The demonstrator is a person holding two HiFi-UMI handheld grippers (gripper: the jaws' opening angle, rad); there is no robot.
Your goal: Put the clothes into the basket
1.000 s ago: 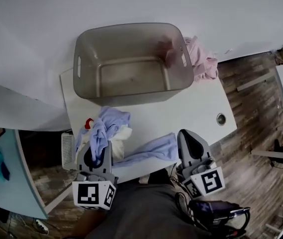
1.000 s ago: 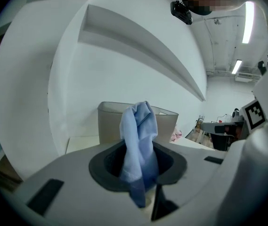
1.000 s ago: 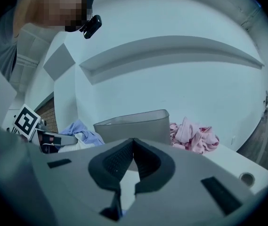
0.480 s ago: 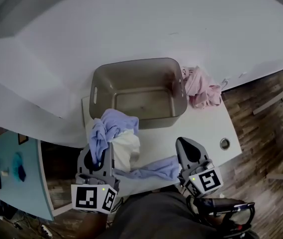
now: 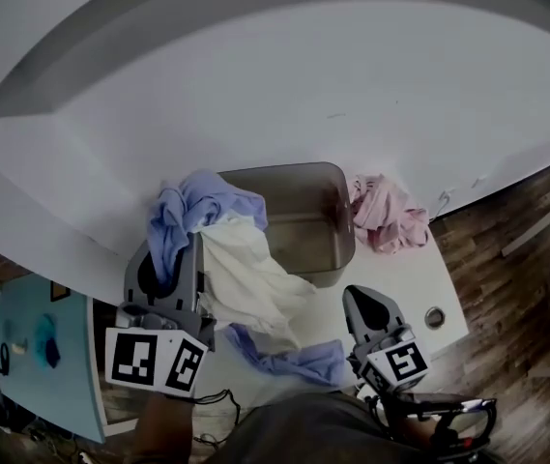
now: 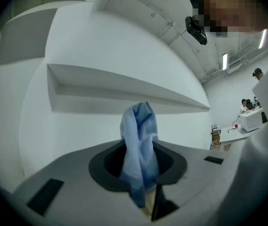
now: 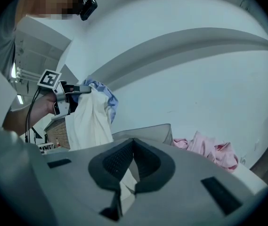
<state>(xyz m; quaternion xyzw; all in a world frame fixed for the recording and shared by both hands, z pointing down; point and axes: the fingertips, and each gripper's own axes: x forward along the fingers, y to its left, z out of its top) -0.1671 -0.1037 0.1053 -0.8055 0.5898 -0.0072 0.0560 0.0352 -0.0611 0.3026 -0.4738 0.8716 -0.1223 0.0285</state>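
lower frame, head view: the left gripper (image 5: 171,254) is shown raised at the lower left, its marker cube nearest the camera. in the left gripper view its fingers are seen closed tight on the light blue garment (image 6: 138,140), which stands up from between them. in the head view the light blue garment (image 5: 188,211) is bunched above the fingertips, and a white garment (image 5: 250,283) hangs from the same bundle, draped down and to the right, partly in front of the basket's left end. a further length of blue cloth (image 5: 299,363) is seen trailing down to the near edge of the table (image 5: 400,278), at lower centre.

the right gripper (image 5: 369,303) is held low at the lower right, just beside the end of that blue cloth. in the right gripper view the right gripper (image 7: 133,142) is shown with its fingertips pressed together; nothing is seen clamped between them.

centre of the head view: the basket (image 5: 308,259), grey and translucent, stands on the table beyond both grippers; no clothes are seen lying inside it. a round hole (image 5: 434,317) is set in the table top at right.

right of the basket: a heap of pink clothes (image 5: 386,220) lies on the table, touching the basket's right end.

upper frame: a white wall (image 5: 352,85) is shown behind the table.
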